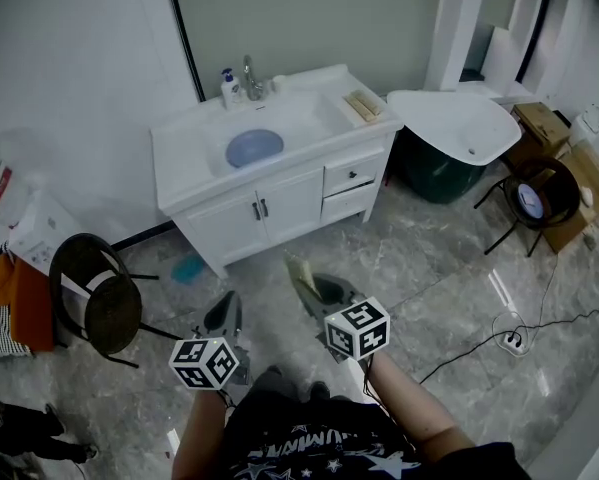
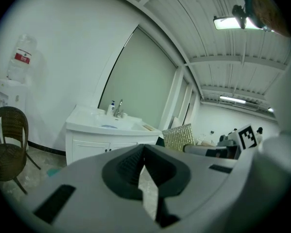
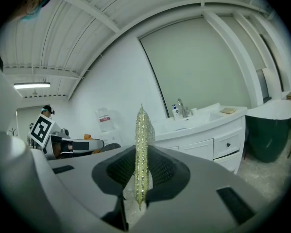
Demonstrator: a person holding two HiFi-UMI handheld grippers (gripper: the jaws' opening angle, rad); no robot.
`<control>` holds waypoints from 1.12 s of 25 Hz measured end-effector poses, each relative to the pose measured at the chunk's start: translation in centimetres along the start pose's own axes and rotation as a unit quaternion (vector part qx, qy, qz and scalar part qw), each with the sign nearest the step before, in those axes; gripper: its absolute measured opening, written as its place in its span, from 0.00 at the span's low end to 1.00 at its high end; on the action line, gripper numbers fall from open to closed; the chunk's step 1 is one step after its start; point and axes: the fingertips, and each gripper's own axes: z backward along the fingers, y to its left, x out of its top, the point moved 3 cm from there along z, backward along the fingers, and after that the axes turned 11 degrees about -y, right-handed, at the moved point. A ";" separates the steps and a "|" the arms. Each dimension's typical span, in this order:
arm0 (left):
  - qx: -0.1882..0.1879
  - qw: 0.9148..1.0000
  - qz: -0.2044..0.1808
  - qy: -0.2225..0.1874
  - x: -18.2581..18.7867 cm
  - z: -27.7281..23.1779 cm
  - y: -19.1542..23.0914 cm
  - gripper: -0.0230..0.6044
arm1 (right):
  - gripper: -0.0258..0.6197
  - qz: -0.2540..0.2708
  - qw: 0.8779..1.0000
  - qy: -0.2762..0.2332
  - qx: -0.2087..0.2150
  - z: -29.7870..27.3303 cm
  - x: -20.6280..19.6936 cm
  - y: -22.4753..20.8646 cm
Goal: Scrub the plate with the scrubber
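plate (image 1: 254, 148) lay in the far sink (image 1: 309, 118) while the right gripper (image 1: 317, 288) clamped the scrubber (image 3: 142, 144) and the left gripper (image 1: 225, 313) was closed empty, so the approach seemed in hand, with reaching the plate next.

Glittery, rough-woven scrubber (image 3: 141, 149); glossy marbled floor (image 1: 429, 258); wicker chair (image 1: 114, 313).

The white vanity counter (image 1: 184, 168) carries a faucet (image 1: 249, 76) at its back edge. Just left of the faucet stands a soap bottle (image 1: 228, 87). In front of the faucet, a blue plate (image 1: 254, 148) lies in the basin. Well right of the faucet, a tan pad (image 1: 362, 105) rests at the counter's end. On the marble floor (image 1: 429, 258) below, a wicker chair (image 1: 97, 293) stands far left of the faucet and a power strip (image 1: 514, 342) lies far right.
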 end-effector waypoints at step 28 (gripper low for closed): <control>0.003 0.999 0.039 0.018 1.8 -15.6 8.5 0.07 | 0.15 -0.007 0.999 0.027 -0.046 -12.0 0.9 -10.7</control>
